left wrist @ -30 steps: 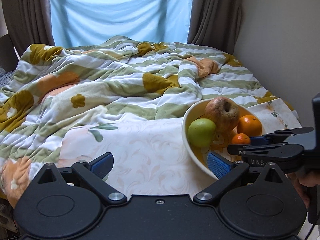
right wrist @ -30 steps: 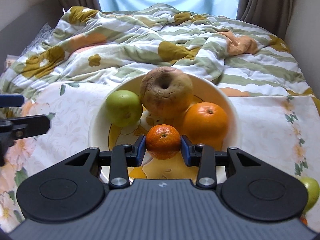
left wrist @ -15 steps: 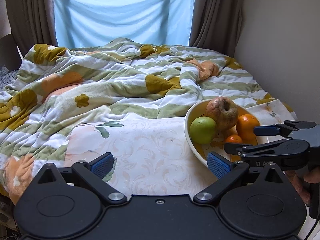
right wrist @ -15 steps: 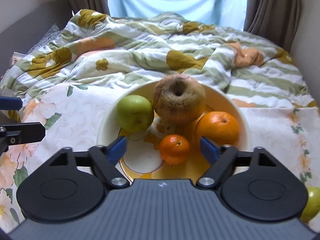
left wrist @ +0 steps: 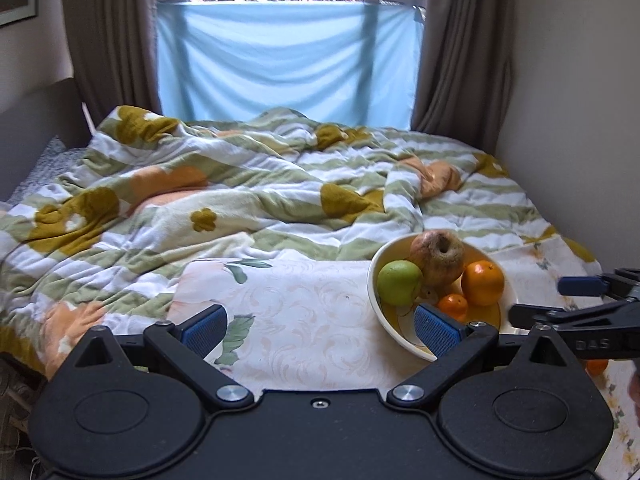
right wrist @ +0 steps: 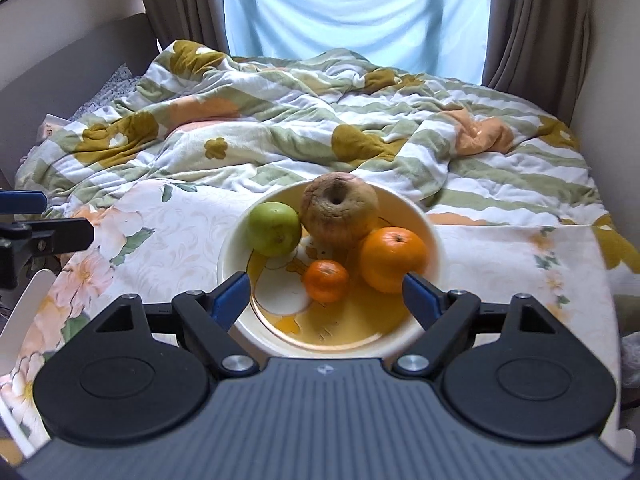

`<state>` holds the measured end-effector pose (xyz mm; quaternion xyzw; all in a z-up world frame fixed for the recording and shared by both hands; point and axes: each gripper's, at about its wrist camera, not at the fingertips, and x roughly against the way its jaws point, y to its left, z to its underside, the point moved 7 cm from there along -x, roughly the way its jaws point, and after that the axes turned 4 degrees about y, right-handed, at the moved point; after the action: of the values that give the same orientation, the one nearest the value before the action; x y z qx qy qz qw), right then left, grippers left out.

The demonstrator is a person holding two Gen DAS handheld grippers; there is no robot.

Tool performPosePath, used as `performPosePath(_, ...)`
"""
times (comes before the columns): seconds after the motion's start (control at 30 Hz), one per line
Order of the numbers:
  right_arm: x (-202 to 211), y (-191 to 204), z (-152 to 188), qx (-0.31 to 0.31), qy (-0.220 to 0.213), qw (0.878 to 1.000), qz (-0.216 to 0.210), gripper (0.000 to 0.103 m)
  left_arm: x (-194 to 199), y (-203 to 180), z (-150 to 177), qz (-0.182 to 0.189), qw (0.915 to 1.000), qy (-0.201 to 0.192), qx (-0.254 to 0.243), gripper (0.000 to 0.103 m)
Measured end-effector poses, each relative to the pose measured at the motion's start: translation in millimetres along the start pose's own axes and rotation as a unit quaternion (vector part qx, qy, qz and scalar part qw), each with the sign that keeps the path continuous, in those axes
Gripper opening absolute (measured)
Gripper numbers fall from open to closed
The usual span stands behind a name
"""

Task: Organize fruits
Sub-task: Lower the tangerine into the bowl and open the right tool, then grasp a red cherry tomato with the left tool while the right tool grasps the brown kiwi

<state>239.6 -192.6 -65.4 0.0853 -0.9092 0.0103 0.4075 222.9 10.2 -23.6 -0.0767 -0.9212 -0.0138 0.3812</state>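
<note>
A cream bowl [right wrist: 232, 256] sits on a floral tablecloth and holds a green apple [right wrist: 274, 228], a wrinkled brown apple [right wrist: 339, 210], a large orange [right wrist: 393, 254] and a small mandarin [right wrist: 326, 281]. My right gripper [right wrist: 327, 298] is open and empty, above the bowl's near rim, just short of the mandarin. My left gripper [left wrist: 320, 326] is open and empty over the cloth to the left of the bowl [left wrist: 376, 300]. The right gripper also shows at the right of the left wrist view [left wrist: 560, 300].
A rumpled green, white and yellow blanket [right wrist: 320, 120] covers the bed behind the table. A wall [left wrist: 580, 120] stands at the right. Another small orange fruit [left wrist: 596, 366] lies on the cloth right of the bowl. A greenish fruit [right wrist: 628, 312] shows at the right edge.
My right gripper opened and let go of the small mandarin, which now rests in the bowl. Both grippers have drawn back and up from the bowl.
</note>
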Motion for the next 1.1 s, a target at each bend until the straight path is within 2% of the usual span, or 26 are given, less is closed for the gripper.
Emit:
performPosePath(0.37, 75.9, -37.6, 17.4, 0.0, -0.035, 0.999, 0.009, 0.099, 56.4, -22.5, 19.7, -0.025, 0.9984, -0.038, 0.033, 0.102)
performPosePath(0.7, 127.2, -61.0, 45.2, 0.017, -0.052, 0.999, 0.003, 0.099, 88.3, -46.2, 51.1, -0.042, 0.9967, -0.047, 0.052, 0.102)
performPosePath(0.87, 132.3, -70.5, 59.6, 0.013, -0.05, 0.999, -0.006, 0.1, 81.9, -53.2, 70.8, -0.048, 0.9966, -0.033, 0.058, 0.102)
performPosePath(1.1, 104.0, -88.1, 82.0, 0.008, -0.032, 0.999, 0.009, 0.1, 40.2, -57.5, 103.8, -0.045, 0.9971, 0.001, 0.061, 0.101)
